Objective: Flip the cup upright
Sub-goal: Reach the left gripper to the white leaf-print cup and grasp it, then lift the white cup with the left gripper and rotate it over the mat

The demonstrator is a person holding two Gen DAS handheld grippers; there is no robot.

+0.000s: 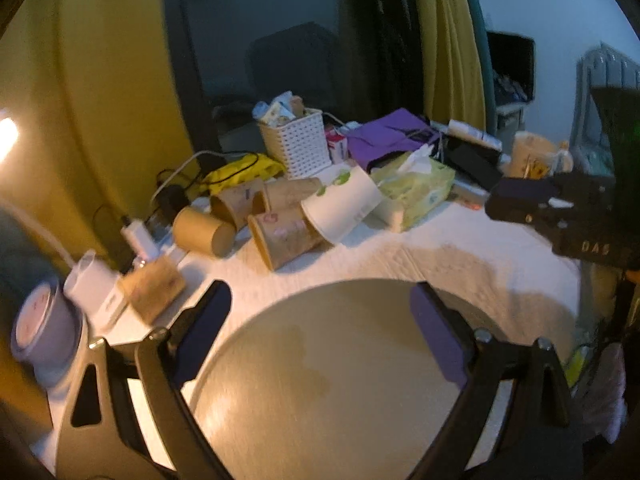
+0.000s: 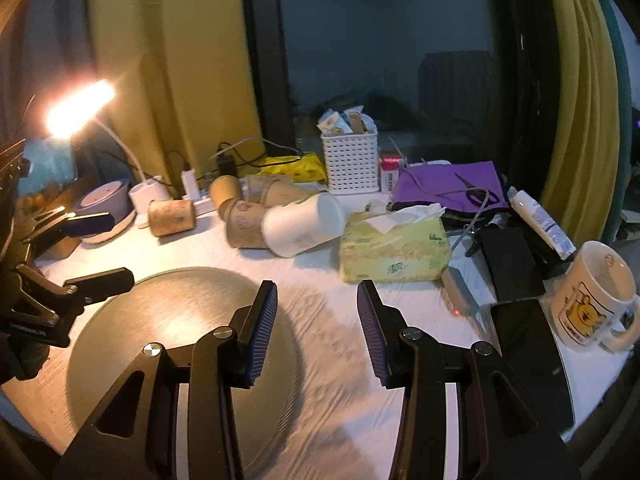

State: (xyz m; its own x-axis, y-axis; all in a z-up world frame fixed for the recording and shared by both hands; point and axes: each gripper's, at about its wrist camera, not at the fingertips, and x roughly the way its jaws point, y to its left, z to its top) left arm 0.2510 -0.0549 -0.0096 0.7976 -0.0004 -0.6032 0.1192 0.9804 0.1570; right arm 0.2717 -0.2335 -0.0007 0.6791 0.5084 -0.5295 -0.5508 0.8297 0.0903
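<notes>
Several paper cups lie on their sides at the back of the white table. A white cup (image 1: 344, 204) (image 2: 302, 226) lies tipped next to brown printed cups (image 1: 286, 236) (image 2: 244, 230). Another brown cup (image 1: 202, 232) (image 2: 170, 218) lies apart to the left. My left gripper (image 1: 320, 312) is open and empty above a round metal tray (image 1: 320, 380); it also shows in the right wrist view (image 2: 100, 248). My right gripper (image 2: 316, 312) is open and empty, in front of the cups; it shows at the right edge of the left wrist view (image 1: 528, 200).
A green tissue pack (image 2: 394, 252), a white basket (image 2: 352, 162), a purple cloth (image 2: 448, 186), a yellow-print mug (image 2: 596, 300) and black phones (image 2: 528, 356) crowd the right side. A lit lamp (image 2: 80, 108), a purple bowl (image 2: 106, 208) and chargers stand at the left.
</notes>
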